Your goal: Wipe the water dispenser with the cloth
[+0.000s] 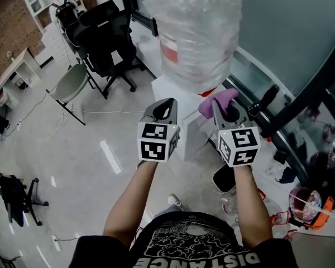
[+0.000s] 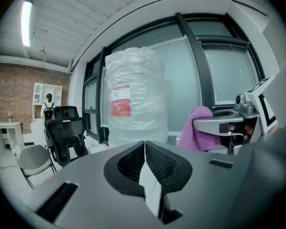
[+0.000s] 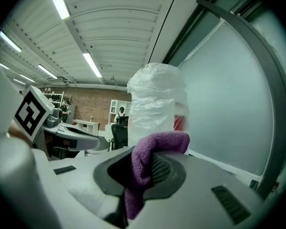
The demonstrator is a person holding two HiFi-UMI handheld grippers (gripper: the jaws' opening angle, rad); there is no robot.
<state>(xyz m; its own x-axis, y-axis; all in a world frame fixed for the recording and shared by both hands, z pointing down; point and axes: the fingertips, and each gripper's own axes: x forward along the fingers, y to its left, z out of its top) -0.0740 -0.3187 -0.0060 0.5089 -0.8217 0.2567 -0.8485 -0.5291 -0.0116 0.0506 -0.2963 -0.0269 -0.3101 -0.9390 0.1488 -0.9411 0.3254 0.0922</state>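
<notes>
The purple cloth [image 3: 155, 151] is pinched in my right gripper [image 1: 230, 116]. It fills the gap between the jaws, folds over the tip and hangs down the near side. I hold it up near the front top edge of the white water dispenser [image 1: 192, 133]; I cannot tell whether it touches. The dispenser's big bottle [image 1: 195, 32], wrapped in clear plastic with a red label, stands on top, just beyond the cloth. My left gripper [image 1: 163, 109] is level with the right one and just beside it, its jaws pressed together on nothing, pointing at the bottle. Frosted window glass [image 1: 290, 32] runs behind the dispenser. Black office chairs [image 1: 109, 38] stand well off to the left on the shiny floor [image 1: 89, 149].
</notes>
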